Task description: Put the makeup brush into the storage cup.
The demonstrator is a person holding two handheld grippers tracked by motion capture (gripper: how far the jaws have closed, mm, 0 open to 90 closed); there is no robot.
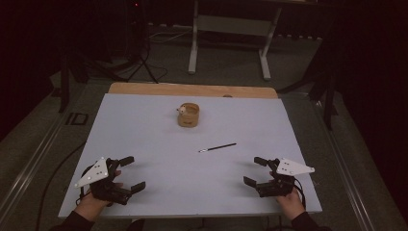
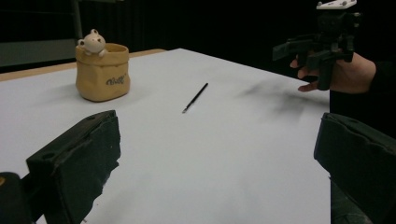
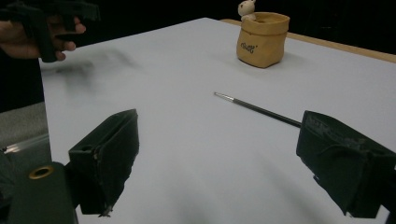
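The brush (image 1: 217,147) lies on the table (image 1: 144,144) at about eleven o'clock from the right gripper (image 1: 256,172), jaws wide and empty. It should be pinched mid-handle, jaws square across it.

A dim room with black surroundings holds a pale grey-blue table (image 1: 144,120) with a wooden strip (image 1: 192,89) along its far edge, grey floor (image 1: 231,62) behind, white desk legs (image 1: 193,43) at upper centre, a tripod (image 1: 142,53) upper left

Thin brush (image 1: 217,147) before tan pot (image 1: 188,115)
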